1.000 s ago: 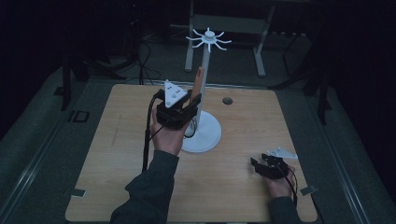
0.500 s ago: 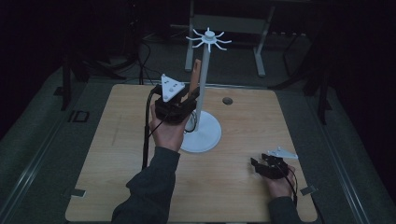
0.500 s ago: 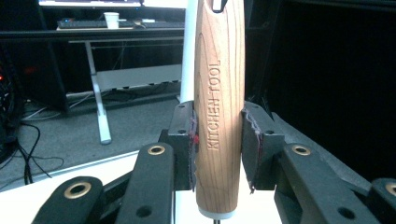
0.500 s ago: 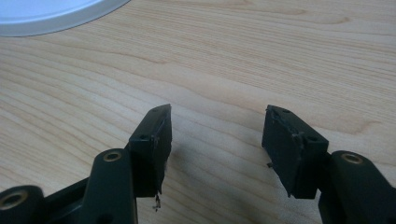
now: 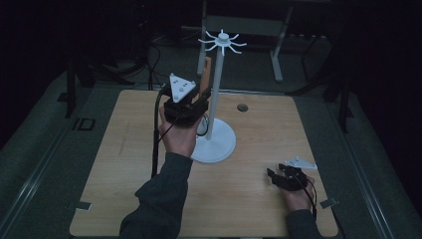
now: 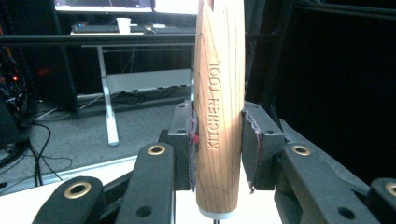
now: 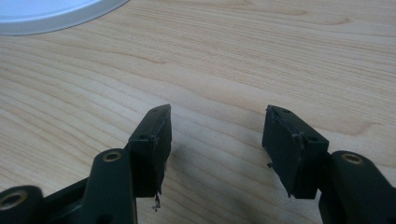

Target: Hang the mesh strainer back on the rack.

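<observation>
Rounded light-wood handle engraved "KITCHEN TOOL" stands upright w/ a pale cap at its lower end, clamped between the pads of the left gripper; both pads press its sides, so jaws are closed on it. In the high view the same handle sticks up above the left gripper, held aloft just beside the thin pole of the white rack stand w/ round flat base and spoked hook crown. Whether handle touches the pole: can't tell. What hangs below the handle is hidden by the gripper and the left hand, which wears a dark sleeve. A black cable trails down from that gripper.

Right gripper rests low near the table's right front, well apart from the stand, grey three-cornered plate on top. In the right gripper view its jaws stand wide, nothing between them, bare wood grain beneath; edge of the white base at top left.

Surface: light wooden tabletop w/ rounded corners, a small dark round hole near the far edge, small grey tabs at the front corners. Stand's base sits about mid-table.

Room: dim, dark floor around the table, cables on the floor at far left, a grey-legged desk frame behind. Left gripper view shows that desk brighter, w/ a white cup and keyboards on top under lit screens.

Containers: the cup is the one vessel seen; contents can't be told.
</observation>
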A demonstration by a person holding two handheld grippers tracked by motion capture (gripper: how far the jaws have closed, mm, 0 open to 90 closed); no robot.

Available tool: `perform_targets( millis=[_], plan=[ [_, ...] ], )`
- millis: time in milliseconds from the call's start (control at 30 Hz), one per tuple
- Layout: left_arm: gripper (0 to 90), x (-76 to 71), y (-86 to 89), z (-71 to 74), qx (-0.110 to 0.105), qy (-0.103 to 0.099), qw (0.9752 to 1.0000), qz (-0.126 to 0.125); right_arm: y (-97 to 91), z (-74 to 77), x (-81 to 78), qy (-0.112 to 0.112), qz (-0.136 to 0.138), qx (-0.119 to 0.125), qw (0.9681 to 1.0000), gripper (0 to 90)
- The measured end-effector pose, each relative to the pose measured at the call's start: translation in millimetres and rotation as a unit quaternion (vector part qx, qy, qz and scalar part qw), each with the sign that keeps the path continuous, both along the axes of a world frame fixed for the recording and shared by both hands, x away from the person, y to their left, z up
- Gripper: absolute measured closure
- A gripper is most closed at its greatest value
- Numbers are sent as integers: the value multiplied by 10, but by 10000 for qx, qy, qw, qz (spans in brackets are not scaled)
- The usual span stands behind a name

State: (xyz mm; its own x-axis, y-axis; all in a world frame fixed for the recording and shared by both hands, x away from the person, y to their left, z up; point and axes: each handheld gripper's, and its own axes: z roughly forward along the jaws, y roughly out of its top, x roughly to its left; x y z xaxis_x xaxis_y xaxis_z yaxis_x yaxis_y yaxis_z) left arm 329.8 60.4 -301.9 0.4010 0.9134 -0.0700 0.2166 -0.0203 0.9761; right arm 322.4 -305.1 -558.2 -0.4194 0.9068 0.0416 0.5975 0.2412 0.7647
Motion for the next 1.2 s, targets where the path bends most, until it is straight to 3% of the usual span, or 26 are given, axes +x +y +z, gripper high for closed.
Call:
perform_targets(
  millis=[600, 1200],
  plan=[
    [682, 12, 31, 101, -143, -162, 9996, 177, 5, 0, -2, -6, 1, -17, 10000, 419],
    [682, 118, 32, 151, -239, -93, 9994, 220, 3, -1, -4, 0, 0, -18, 10000, 419]
  ],
)
